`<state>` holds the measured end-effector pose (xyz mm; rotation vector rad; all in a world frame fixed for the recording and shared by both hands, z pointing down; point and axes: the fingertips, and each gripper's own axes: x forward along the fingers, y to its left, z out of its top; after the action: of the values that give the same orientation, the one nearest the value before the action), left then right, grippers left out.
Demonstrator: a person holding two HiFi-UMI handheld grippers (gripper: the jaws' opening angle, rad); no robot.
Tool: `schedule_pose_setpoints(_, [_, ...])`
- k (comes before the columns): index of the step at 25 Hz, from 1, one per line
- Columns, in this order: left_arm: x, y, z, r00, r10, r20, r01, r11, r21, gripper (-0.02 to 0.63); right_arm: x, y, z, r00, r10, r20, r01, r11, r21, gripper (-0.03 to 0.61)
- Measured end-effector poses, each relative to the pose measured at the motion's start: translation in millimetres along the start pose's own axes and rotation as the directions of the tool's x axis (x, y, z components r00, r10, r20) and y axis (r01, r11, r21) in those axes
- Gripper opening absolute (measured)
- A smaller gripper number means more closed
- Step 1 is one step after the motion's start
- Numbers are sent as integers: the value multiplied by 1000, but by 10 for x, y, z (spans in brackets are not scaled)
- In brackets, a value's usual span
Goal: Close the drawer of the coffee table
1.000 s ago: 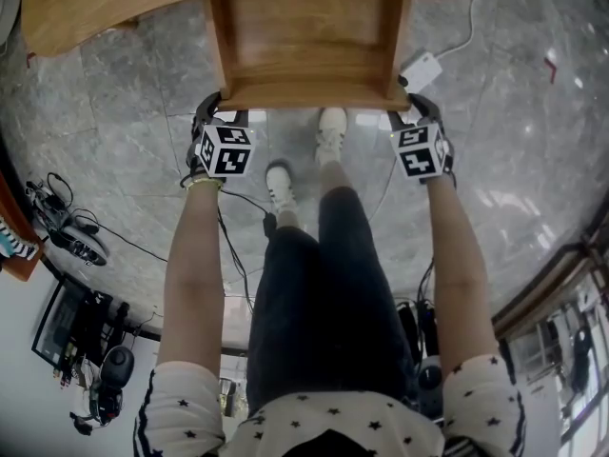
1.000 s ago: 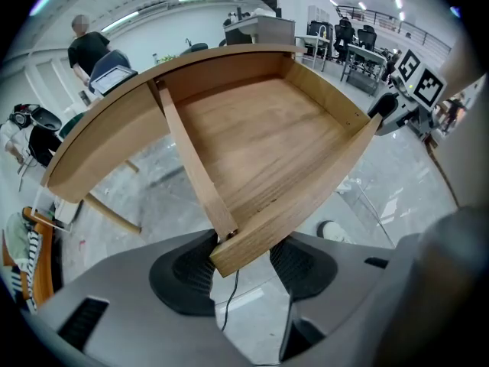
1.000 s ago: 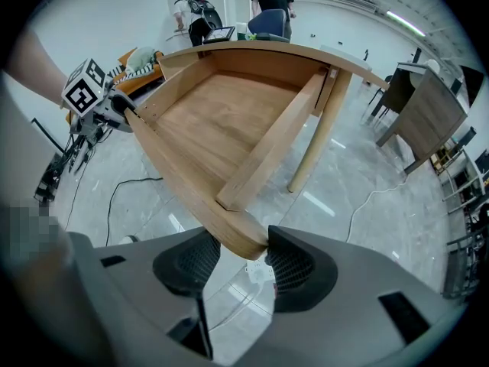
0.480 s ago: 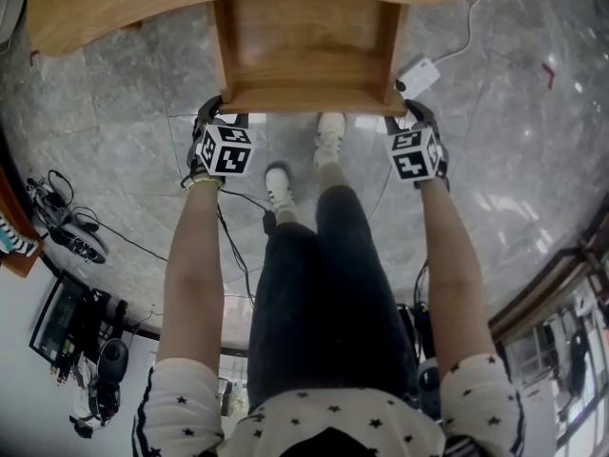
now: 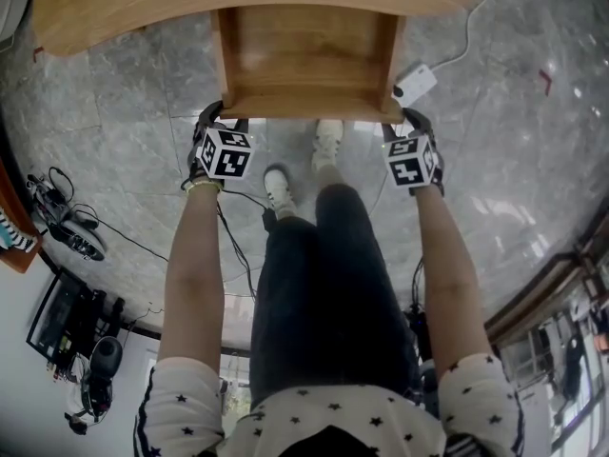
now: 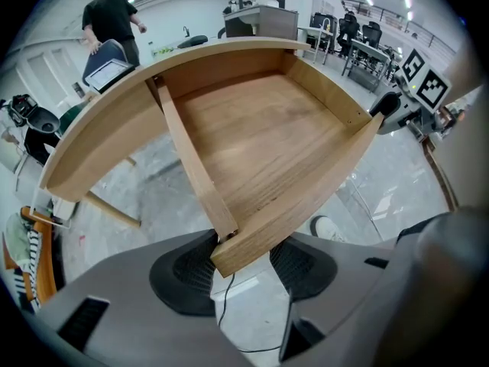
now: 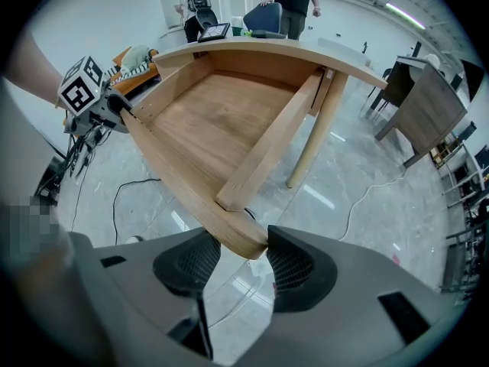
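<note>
Grey marbled floor point(image 5: 124, 112) — cables point(image 5: 59, 219) strewn, office desks point(image 7: 424, 105) beyond

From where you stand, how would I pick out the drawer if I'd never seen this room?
Find the curved wooden coffee table. The drawer juts out from under its top toward the person, an empty open wooden box. Only it has the left gripper and right gripper clamped on its front corners.

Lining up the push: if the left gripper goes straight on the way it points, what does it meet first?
The drawer: its front corner already sits between the left gripper's jaws, seemingly touching both pads, so nothing else lies in between.
</note>
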<state>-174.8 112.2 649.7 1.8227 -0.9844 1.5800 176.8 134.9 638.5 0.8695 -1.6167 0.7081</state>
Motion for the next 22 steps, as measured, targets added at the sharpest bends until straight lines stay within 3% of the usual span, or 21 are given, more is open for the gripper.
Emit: schedule_pose_setpoints(22, [-273, 60, 66, 1000, -25, 18, 25, 1000, 0, 218, -266, 5, 107, 1000, 19, 21, -20, 999, 40, 204])
